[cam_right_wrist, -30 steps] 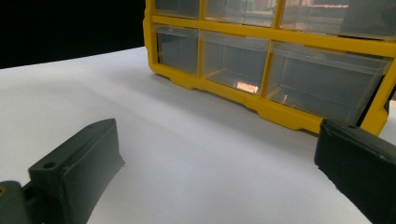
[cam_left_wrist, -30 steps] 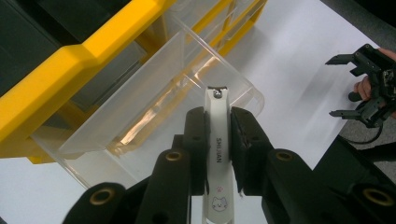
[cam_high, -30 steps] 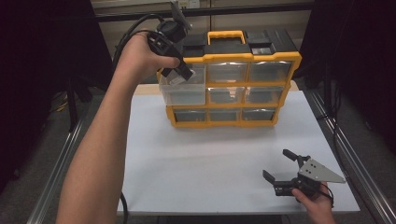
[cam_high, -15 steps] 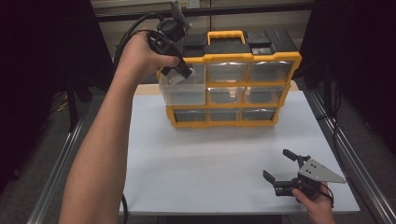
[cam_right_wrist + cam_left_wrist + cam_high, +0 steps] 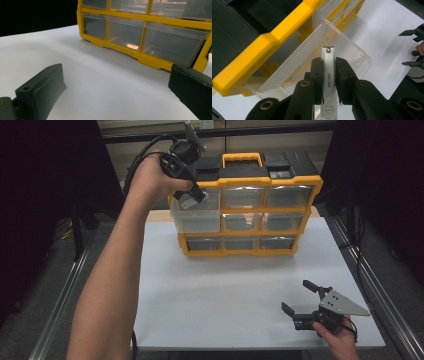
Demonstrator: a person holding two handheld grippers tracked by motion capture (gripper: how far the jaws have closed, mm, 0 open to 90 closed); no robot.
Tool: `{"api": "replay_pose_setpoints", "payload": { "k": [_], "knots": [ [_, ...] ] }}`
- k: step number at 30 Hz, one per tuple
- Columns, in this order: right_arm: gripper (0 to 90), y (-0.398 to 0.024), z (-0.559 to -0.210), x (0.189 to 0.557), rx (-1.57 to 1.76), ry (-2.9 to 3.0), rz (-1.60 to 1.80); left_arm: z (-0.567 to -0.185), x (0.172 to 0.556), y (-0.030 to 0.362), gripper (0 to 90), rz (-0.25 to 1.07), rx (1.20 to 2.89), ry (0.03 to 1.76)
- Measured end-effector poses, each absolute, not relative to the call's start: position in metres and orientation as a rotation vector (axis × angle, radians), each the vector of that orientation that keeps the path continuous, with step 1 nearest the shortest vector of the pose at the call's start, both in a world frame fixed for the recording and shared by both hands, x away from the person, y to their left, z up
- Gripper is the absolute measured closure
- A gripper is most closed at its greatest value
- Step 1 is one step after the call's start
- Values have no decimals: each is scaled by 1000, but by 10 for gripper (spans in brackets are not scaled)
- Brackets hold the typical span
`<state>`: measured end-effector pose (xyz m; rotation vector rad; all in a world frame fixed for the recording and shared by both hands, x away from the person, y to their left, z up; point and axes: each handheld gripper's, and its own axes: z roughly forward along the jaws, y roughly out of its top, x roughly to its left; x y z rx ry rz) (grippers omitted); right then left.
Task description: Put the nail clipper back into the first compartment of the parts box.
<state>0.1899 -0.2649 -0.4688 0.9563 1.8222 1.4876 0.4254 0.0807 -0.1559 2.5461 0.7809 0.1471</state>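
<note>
Nail clippers (image 5: pixel 329 82), white with a small cat face printed near the lower end, sit clamped between the two black jaws of the left gripper (image 5: pixel 328 75), metal tip pointing away from the hand and hanging over the open clear drawer (image 5: pixel 342 53). That drawer is pulled out of the left column of the yellow organizer (image 5: pixel 245 205), in its upper rows, and in the left gripper view its thin transparent walls lie directly beneath and ahead of the clipper tip, with an inner clear divider slanting across just beyond it. In the high view the left gripper (image 5: pixel 192 197) is raised at the organizer's top left corner, held by the person's left hand (image 5: pixel 155 180), its cable looping up behind the wrist. The organizer's yellow frame and black lid with its yellow carry handle (image 5: pixel 242 159) stand close on the far side of the jaws; the remaining drawers are pushed in. The organizer stands at the far side of the white table (image 5: pixel 230 290). Well apart, at the near right corner, the right gripper (image 5: pixel 300 299) rests low over the tabletop with its jaws spread wide and nothing between them; its own view looks across bare white surface at the organizer's bottom row of drawers (image 5: pixel 142 35).
</note>
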Motion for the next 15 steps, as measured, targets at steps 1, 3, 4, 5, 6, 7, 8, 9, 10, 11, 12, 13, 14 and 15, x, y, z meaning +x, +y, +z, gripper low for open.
{"api": "replay_pose_setpoints", "payload": {
  "k": [1, 3, 4, 5, 6, 7, 8, 9, 10, 11, 12, 13, 14, 15],
  "knots": [
    [0, -265, -469, 190, 954, 1821, 1487, -155, 427, 81, 777, 133, 2562, 770],
    [0, -265, -469, 190, 954, 1821, 1487, -157, 427, 80, 777, 150, 2557, 770],
    [0, -265, -469, 190, 954, 1821, 1488, -158, 428, 80, 777, 155, 2554, 772],
    [0, -265, -469, 190, 954, 1821, 1487, -159, 428, 80, 777, 152, 2555, 773],
    [0, -265, -469, 190, 956, 1821, 1486, -159, 429, 80, 776, 151, 2563, 769],
    [0, -265, -469, 190, 958, 1818, 1490, -160, 428, 80, 777, 159, 2556, 772],
    [0, -265, -469, 190, 956, 1822, 1489, -160, 429, 80, 776, 150, 2563, 765],
    [0, -265, -469, 190, 961, 1823, 1489, -162, 429, 81, 777, 163, 2557, 768],
    [0, -265, -469, 190, 961, 1823, 1489, -163, 430, 81, 776, 165, 2555, 766],
    [0, -265, -469, 190, 959, 1819, 1487, -163, 430, 81, 776, 165, 2558, 769],
    [0, -266, -469, 190, 958, 1823, 1484, -164, 430, 81, 776, 173, 2548, 775],
    [0, -265, -469, 190, 955, 1822, 1487, -164, 431, 82, 776, 160, 2561, 771],
    [0, -265, -469, 190, 955, 1823, 1488, -165, 431, 82, 776, 174, 2551, 776],
    [0, -265, -469, 190, 957, 1824, 1488, -165, 431, 82, 776, 170, 2559, 773]
  ]
}}
